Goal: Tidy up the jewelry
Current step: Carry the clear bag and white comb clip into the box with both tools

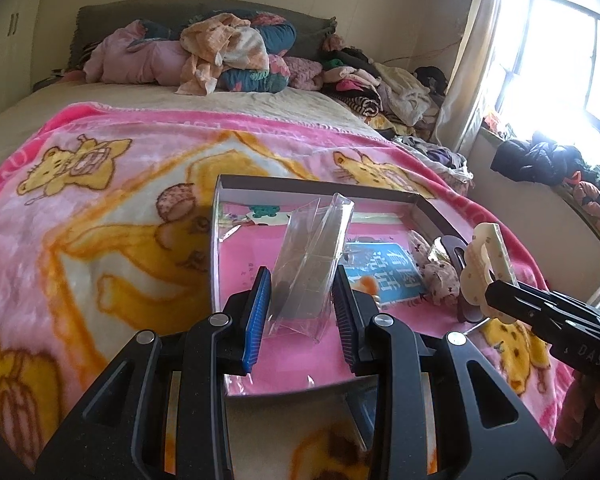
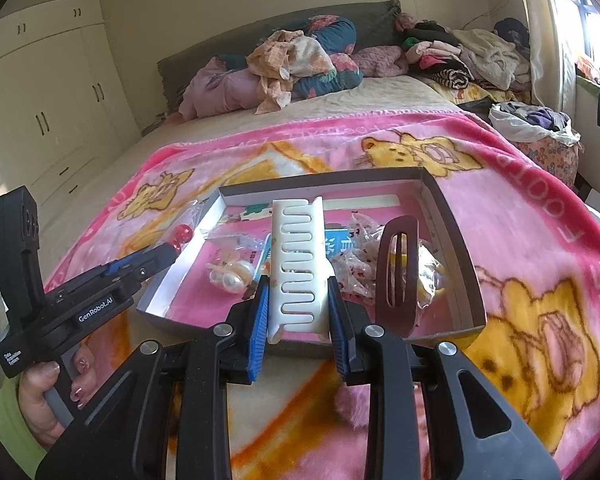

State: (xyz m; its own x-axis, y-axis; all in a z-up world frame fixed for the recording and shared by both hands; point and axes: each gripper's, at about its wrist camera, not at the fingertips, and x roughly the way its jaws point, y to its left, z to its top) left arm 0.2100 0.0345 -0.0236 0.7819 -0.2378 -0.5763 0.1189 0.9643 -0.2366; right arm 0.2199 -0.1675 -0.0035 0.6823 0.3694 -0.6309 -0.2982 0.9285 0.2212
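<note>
My left gripper [image 1: 300, 300] is shut on a clear plastic bag [image 1: 312, 264], held above the shallow cardboard tray [image 1: 436, 210] on the pink blanket. My right gripper [image 2: 298, 312] is shut on a white hair claw clip [image 2: 298, 256], held over the tray's near edge [image 2: 466, 268]. The clip also shows at the right of the left wrist view [image 1: 486, 264]. In the tray lie a brown hair clip [image 2: 396, 276], a bag with pearly pieces [image 2: 230, 270], patterned fabric items [image 2: 358, 256] and a blue card [image 1: 388, 276]. A red bead piece [image 2: 182, 236] lies outside the tray's left wall.
The tray lies on a pink cartoon blanket [image 1: 100, 208] on a bed. Piled bedding [image 2: 284, 64] and clothes [image 2: 472, 56] lie at the headboard end. White wardrobes [image 2: 40, 96] stand at the left, a window [image 1: 560, 48] at the right.
</note>
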